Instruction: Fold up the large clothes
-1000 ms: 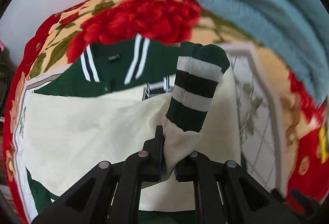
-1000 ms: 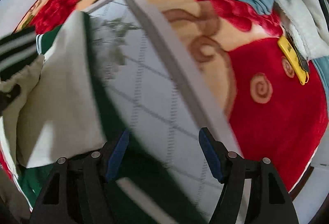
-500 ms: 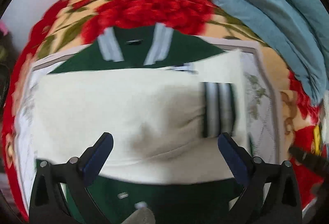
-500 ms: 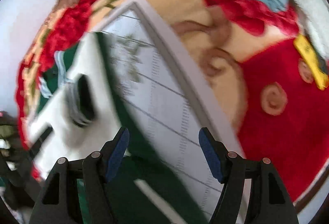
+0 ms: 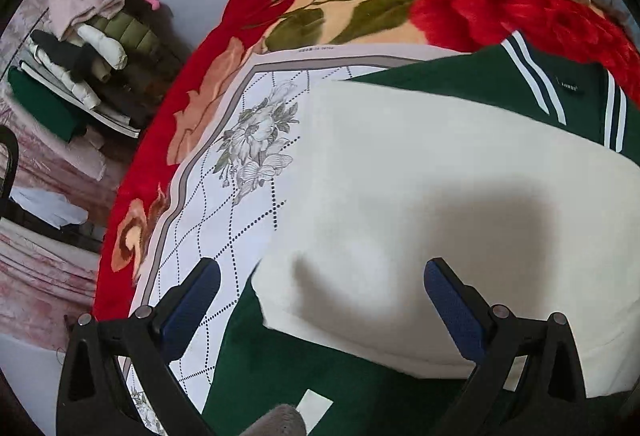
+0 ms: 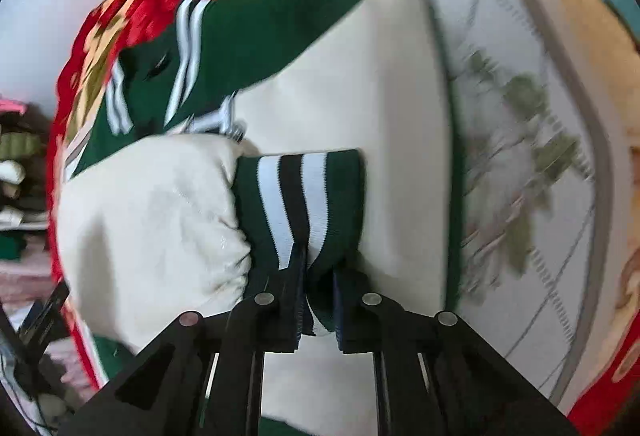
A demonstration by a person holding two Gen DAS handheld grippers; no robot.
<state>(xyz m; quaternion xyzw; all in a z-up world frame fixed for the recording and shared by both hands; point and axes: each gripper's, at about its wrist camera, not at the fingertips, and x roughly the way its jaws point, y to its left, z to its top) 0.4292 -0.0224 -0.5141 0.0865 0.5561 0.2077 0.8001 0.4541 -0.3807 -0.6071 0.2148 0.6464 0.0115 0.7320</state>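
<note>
Two wrist fisheyes, both looking steeply down at the bed from close range.

The left view sits above the jacket (image 5: pixel 420 195) near the bed's edge, with the clothes pile (image 5: pixel 88 47) on its left. The right view hangs nearer, over the striped cuff (image 6: pixel 300 207). Both share the jacket's collar, the cream sleeve and the red floral blanket (image 5: pixel 520 7).

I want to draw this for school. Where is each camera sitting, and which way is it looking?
Left wrist: sits on the left gripper, looking down along its open blue-padded fingers at the cream sleeve of the jacket and the white floral sheet; a clothes pile lies off the bed.
Right wrist: sits on the right gripper, looking down at the striped cuff that its shut fingers pinch.
Both see: the jacket's green striped collar, the sheet, the red flowered blanket.
</note>
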